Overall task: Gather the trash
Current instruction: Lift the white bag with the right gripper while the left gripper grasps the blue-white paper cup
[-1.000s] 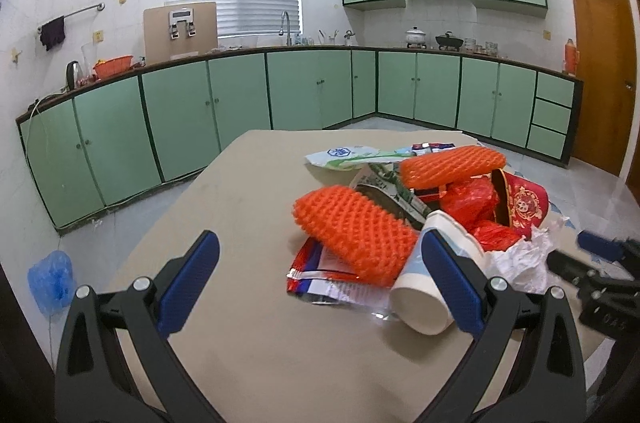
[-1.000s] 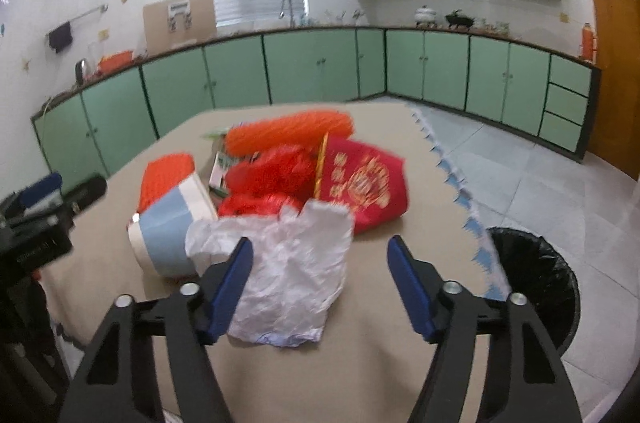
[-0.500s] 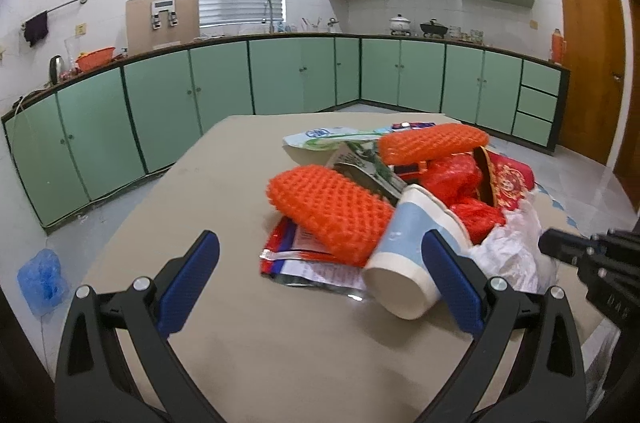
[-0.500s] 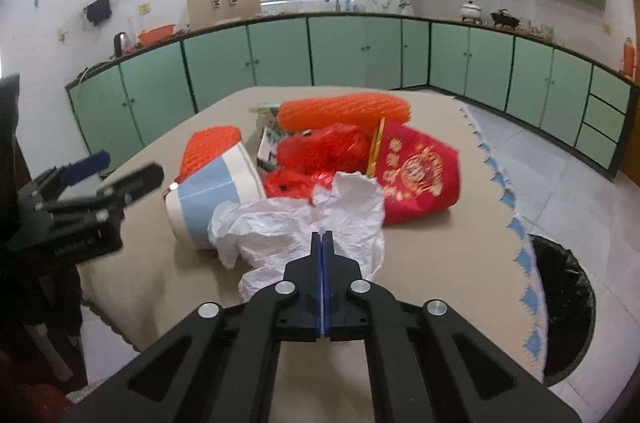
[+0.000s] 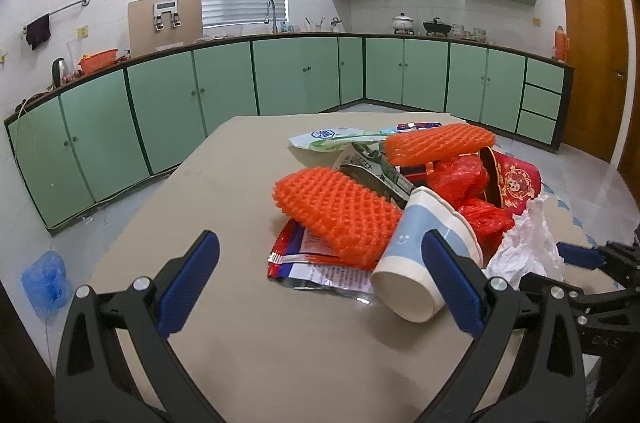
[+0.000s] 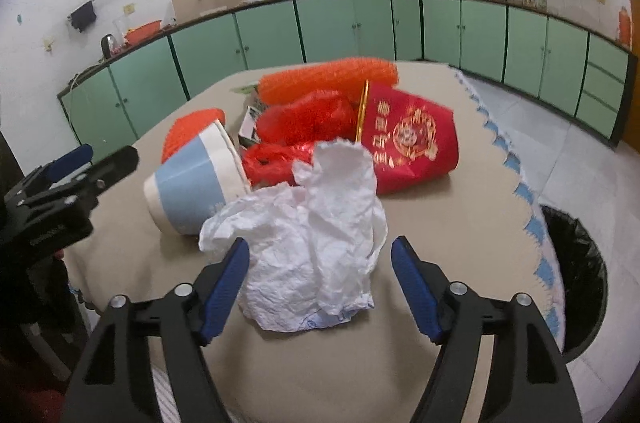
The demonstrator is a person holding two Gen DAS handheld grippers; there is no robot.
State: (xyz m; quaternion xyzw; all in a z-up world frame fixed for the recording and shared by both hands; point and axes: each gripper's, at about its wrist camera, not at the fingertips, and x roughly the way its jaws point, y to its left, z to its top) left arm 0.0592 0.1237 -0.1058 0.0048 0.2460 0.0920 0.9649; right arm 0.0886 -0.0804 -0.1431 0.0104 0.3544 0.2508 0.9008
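Observation:
A heap of trash lies on the beige table (image 5: 224,191): two orange foam nets (image 5: 340,219), a tipped blue-and-white paper cup (image 5: 416,275), a foil wrapper (image 5: 316,267), red plastic bags (image 5: 460,179), a red paper bag (image 6: 412,139) and crumpled white paper (image 6: 316,231). My left gripper (image 5: 320,263) is open just short of the wrapper, its right finger beside the cup. My right gripper (image 6: 320,255) has its jaws opening, with the near part of the white paper between them; the pads do not press on it.
A bin with a black liner (image 6: 576,275) stands on the floor right of the table's scalloped cloth edge (image 6: 520,191). Green cabinets (image 5: 304,75) line the far walls. A blue bag (image 5: 44,279) lies on the floor at the left. A wooden door (image 5: 592,63) stands at far right.
The right gripper's jaws went from open to shut on nothing, then opened again, now straddling the white paper. The left gripper stayed open and barely moved.

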